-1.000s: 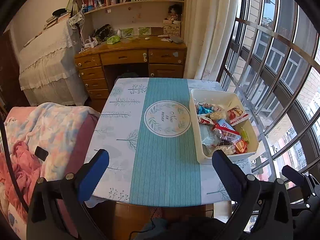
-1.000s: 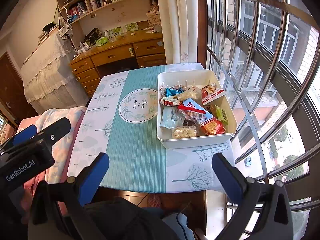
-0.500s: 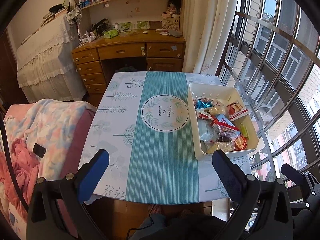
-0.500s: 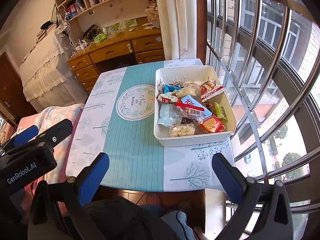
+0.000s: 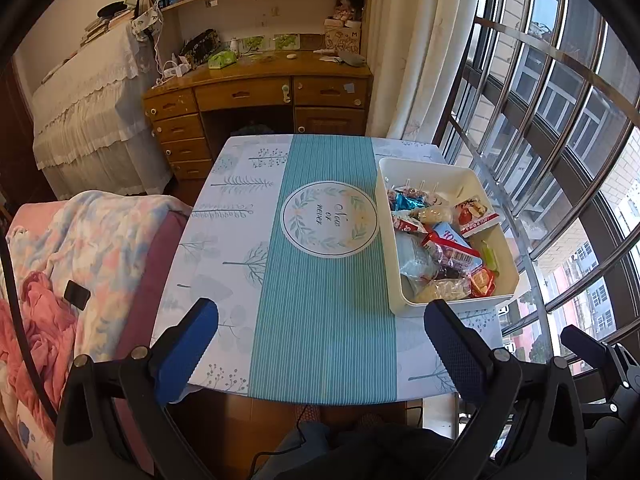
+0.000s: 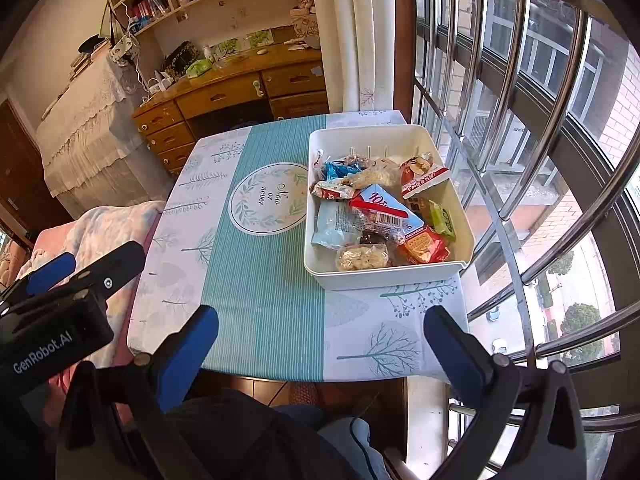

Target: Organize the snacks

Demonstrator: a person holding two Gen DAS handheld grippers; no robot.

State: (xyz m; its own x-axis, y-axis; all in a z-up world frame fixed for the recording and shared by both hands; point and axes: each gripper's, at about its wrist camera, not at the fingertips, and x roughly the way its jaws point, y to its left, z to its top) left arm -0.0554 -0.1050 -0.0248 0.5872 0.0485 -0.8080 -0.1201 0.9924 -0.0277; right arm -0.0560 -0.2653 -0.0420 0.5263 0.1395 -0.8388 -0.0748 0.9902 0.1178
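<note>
A white plastic bin (image 5: 424, 168) (image 6: 384, 276) sits on the right side of the table and holds several wrapped snacks (image 5: 440, 248) (image 6: 376, 212), among them a red and blue packet, a green one and a clear bag. My left gripper (image 5: 320, 344) is open and empty, held above the table's near edge. My right gripper (image 6: 320, 344) is open and empty, held above the near edge, in front of the bin. The left gripper's body (image 6: 56, 320) shows at the left of the right wrist view.
The table (image 5: 320, 300) has a teal striped cloth with a round emblem (image 5: 328, 220). A sofa with a pink and blue blanket (image 5: 80, 248) is to the left. A wooden desk (image 5: 260, 92) stands behind. Barred windows (image 6: 520, 120) run along the right.
Both grippers have drawn back and risen slightly, so the table and bin look a little farther away. Both stay open. The bin and snacks have not moved.
</note>
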